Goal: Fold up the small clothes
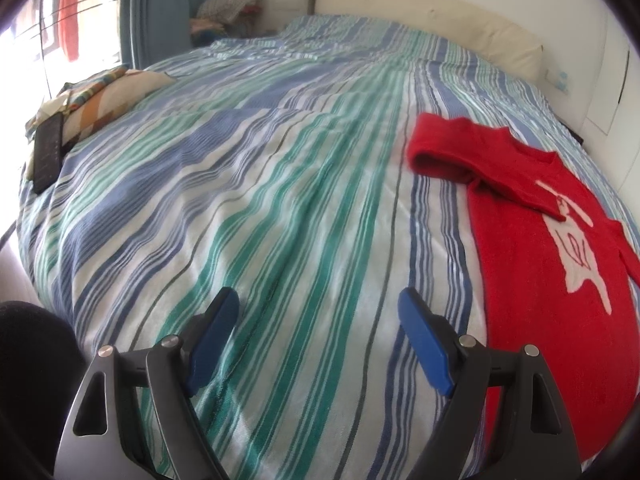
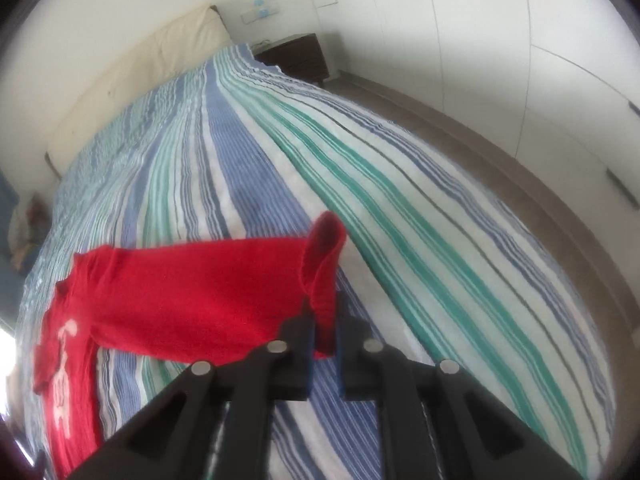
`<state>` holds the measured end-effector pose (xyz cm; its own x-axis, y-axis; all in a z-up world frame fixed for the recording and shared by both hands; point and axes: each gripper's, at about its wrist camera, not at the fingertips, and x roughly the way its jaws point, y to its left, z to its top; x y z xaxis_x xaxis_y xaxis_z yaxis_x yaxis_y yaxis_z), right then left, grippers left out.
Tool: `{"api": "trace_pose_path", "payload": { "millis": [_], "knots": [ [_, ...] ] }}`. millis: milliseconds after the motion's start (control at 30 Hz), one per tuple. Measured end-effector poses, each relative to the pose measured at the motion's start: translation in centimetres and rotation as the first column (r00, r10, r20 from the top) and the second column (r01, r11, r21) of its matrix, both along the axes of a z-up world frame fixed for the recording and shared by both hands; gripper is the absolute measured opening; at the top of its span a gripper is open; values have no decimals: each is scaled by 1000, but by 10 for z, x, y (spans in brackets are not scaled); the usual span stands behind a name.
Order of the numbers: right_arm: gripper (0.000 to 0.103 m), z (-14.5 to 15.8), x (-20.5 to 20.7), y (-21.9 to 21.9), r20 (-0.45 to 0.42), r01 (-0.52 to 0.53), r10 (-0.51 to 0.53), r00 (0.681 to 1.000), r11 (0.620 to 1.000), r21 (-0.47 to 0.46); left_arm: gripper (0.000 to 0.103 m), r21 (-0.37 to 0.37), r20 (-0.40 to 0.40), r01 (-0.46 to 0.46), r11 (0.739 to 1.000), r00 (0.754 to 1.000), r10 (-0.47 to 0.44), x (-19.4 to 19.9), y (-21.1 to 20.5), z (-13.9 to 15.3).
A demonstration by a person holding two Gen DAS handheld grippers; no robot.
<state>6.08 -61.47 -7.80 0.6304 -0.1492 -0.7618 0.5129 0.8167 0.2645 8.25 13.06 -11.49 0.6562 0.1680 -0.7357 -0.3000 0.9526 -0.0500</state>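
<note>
A sleeve of the red sweater [image 2: 192,284] is pinched in the right gripper [image 2: 324,320]; the left gripper [image 1: 320,312] is held wide, empty, over the striped bedcover [image 1: 260,200], a cushion [image 1: 108,96] well apart.

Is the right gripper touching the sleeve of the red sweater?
Touching. The right wrist view shows the right gripper shut on the sleeve of the red sweater, the cloth pinched between its fingers.
</note>
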Motion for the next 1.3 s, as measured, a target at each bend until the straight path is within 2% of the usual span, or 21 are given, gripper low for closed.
{"api": "trace_pose_path", "payload": {
  "millis": [133,200,300,367,467,567,600,633,733,800,933,1000,1067,1167,1200,1267,1300],
  "knots": [
    [7,-23,-18,-10,41,82,-85,996,994,76,84,31,-20,-8,999,1000,9,0,0,-6],
    [6,-28,-27,-20,69,120,-131,989,981,152,84,35,-31,-10,999,999,11,1,0,-9],
    [7,-32,-32,-27,102,124,-150,983,967,224,84,52,-35,-4,999,999,6,2,-4,-10],
    [8,-37,-33,-32,139,106,-153,978,948,299,84,61,-36,1,998,999,1,3,-6,-11],
    [19,-39,-37,-36,192,99,-184,964,919,382,84,70,-40,5,998,999,-3,3,-8,-12],
    [20,-40,-37,-35,183,88,-166,969,924,373,84,78,-45,8,997,999,-5,3,-9,-13],
    [16,-39,-35,-32,168,85,-154,974,930,358,84,82,-46,10,997,999,-6,2,-10,-13],
    [4,-39,-34,-30,141,102,-155,978,940,325,84,84,-48,11,996,999,-7,2,-11,-12],
    [3,-36,-36,-27,101,155,-187,977,952,263,84,91,-49,17,996,999,-13,1,-11,-8],
    [3,-33,-39,-27,87,183,-207,975,957,224,84,122,-47,21,992,999,-16,-2,-13,-1],
    [2,-37,-41,-33,86,206,-235,968,944,259,85,198,-37,75,977,997,-69,-8,-20,19],
    [3,-34,-40,-31,76,196,-220,973,950,242,88,231,-36,100,968,995,-95,-8,-24,29],
    [10,-30,-42,-32,84,191,-216,973,952,240,89,236,-33,119,965,993,-114,-6,-27,39],
    [14,-23,-51,-31,82,216,-238,968,953,214,90,212,-5,129,969,991,-131,-6,-32,53],
    [19,-19,-57,-31,88,236,-258,962,950,203,92,203,6,131,970,991,-135,-7,-34,56],
    [36,-8,-70,-31,106,301,-316,943,943,141,94,187,23,141,972,989,-148,-10,-39,59],
    [56,0,-77,-30,122,343,-353,928,934,97,94,183,26,150,972,987,-158,-11,-41,59]
  ]
}}
